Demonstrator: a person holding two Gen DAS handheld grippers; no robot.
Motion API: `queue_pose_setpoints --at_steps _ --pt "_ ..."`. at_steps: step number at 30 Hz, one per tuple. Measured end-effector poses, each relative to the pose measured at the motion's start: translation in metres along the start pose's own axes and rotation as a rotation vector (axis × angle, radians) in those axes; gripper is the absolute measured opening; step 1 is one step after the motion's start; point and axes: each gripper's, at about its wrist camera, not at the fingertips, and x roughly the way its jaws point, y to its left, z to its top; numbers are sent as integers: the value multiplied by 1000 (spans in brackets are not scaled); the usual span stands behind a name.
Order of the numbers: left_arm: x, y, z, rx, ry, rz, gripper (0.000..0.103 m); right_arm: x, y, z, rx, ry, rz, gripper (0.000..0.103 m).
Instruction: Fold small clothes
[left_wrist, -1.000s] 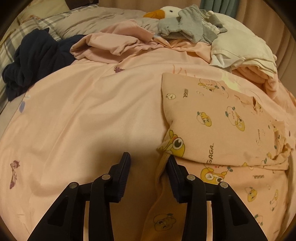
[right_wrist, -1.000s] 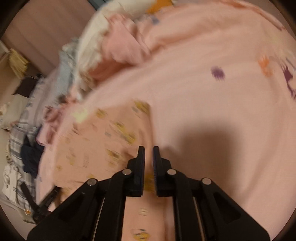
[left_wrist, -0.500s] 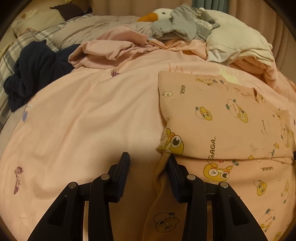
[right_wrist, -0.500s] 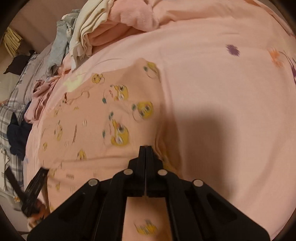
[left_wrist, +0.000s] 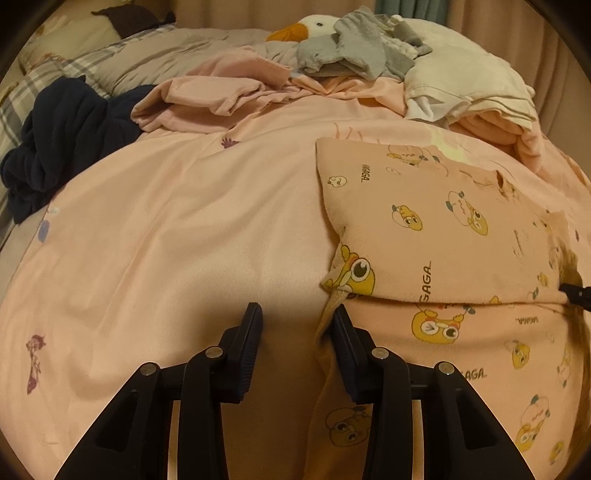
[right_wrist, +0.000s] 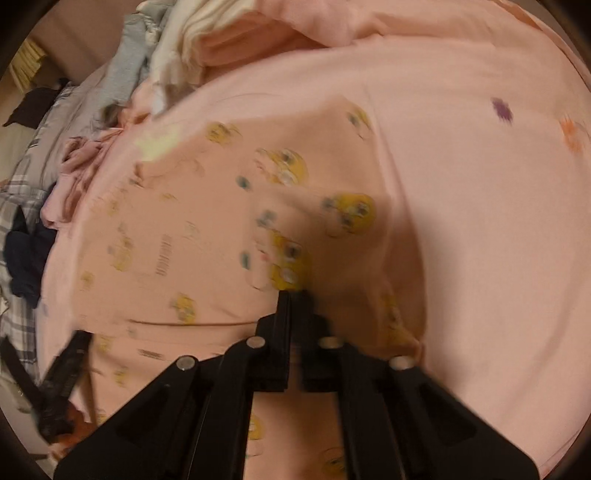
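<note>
A pink garment (left_wrist: 443, 229) printed with yellow cartoon figures lies folded over itself on the pink bed sheet (left_wrist: 184, 240). My left gripper (left_wrist: 297, 325) is open at its near left edge. Its right finger (left_wrist: 345, 339) is against the cloth edge and its left finger (left_wrist: 251, 332) is over bare sheet. My right gripper (right_wrist: 293, 295) is shut, its tips down on the garment (right_wrist: 184, 240) at the right end of the fold line. The view is blurred and I see no cloth between the pads. Its tip (left_wrist: 576, 295) pokes in at the right edge of the left wrist view.
Behind the garment lie a crumpled pink cloth (left_wrist: 221, 96), a navy garment (left_wrist: 66, 129), grey clothes (left_wrist: 354, 55) on a plush duck (left_wrist: 306, 27) and a folded white piece (left_wrist: 469, 85). Plaid bedding (left_wrist: 22, 96) is at the far left.
My right gripper's jaws closed fully and it sank onto the garment near the fold. The raised right part of the fold has settled flat. The left gripper stayed put and open.
</note>
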Motion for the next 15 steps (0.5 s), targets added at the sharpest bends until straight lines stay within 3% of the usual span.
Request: queue_pose_setpoints --at_steps 5,9,11,15 --pt "-5 13 -1 -38 21 -24 41 -14 -13 -9 -5 6 31 0" --pt "-11 17 -7 -25 35 -23 41 -20 -17 -28 -34 34 -72 0" --pt "-15 19 -12 -24 42 14 41 -27 -26 -36 -22 10 -60 0" --pt "-28 32 -26 -38 82 -29 41 -50 -45 -59 55 39 20 3"
